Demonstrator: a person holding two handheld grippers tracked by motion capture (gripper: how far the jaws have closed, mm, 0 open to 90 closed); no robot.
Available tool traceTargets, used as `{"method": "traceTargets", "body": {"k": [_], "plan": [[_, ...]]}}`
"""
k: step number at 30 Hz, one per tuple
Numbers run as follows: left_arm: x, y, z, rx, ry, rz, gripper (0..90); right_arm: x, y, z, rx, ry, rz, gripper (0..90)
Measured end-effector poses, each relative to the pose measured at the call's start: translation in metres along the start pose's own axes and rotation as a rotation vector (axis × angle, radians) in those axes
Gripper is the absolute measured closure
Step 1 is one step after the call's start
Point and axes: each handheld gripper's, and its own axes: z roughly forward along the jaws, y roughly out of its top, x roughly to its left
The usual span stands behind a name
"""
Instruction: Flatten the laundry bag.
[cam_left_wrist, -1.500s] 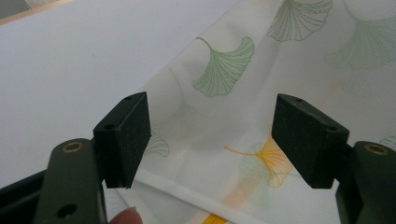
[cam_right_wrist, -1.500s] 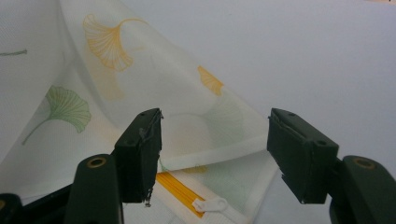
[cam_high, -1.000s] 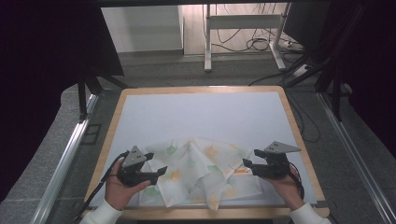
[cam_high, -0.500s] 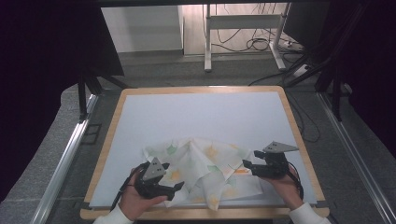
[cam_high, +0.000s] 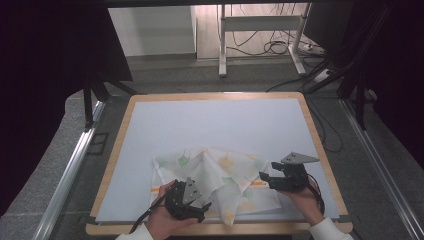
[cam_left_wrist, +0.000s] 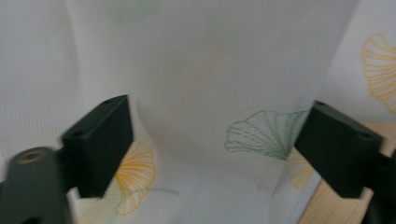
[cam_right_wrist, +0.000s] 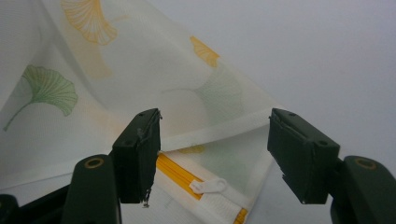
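Observation:
A thin white cloth cover (cam_high: 220, 172) printed with green and orange ginkgo leaves lies rumpled near the table's front edge. My left gripper (cam_high: 202, 206) hovers over its front left part. In the left gripper view, my left gripper (cam_left_wrist: 217, 144) is open, its jaws have just been opening, and a raised fold of the cloth (cam_left_wrist: 210, 93) stands between them untouched. My right gripper (cam_high: 266, 179) is open at the cloth's right edge. In the right gripper view, my right gripper (cam_right_wrist: 219, 154) straddles the hem above an orange zipper (cam_right_wrist: 175, 175) with a white pull (cam_right_wrist: 208, 186).
The cloth rests on a pale blue mat (cam_high: 215, 120) set in a wood-rimmed table (cam_high: 215, 95). Metal rails run along both sides. Behind the table stands a white frame (cam_high: 260, 30) with cables (cam_high: 275, 47) on the floor.
My left gripper has moved right and toward the front edge, from the cloth's left side to over its front part. The right gripper has stayed in place.

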Motion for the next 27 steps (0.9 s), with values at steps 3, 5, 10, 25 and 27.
{"method": "traceTargets", "body": {"k": [3,5,10,25,27], "plan": [[0.005,-0.003,-0.002,-0.002,0.001,-0.016,31.2,0.006,0.0,-0.002,-0.003,0.006,-0.013,34.1],[0.008,-0.005,-0.003,0.003,-0.009,-0.022,42.4,0.012,0.0,-0.005,-0.005,0.011,-0.035,33.8],[0.016,-0.007,-0.001,0.02,-0.049,-0.04,65.9,0.037,0.001,-0.011,-0.008,0.077,-0.086,32.8],[0.024,-0.005,-0.001,0.001,-0.087,-0.049,89.0,0.128,0.006,0.021,0.047,0.271,-0.196,30.8],[0.025,-0.005,-0.003,-0.005,-0.088,-0.051,89.2,0.127,0.005,0.029,0.079,0.263,-0.207,37.7]]}}
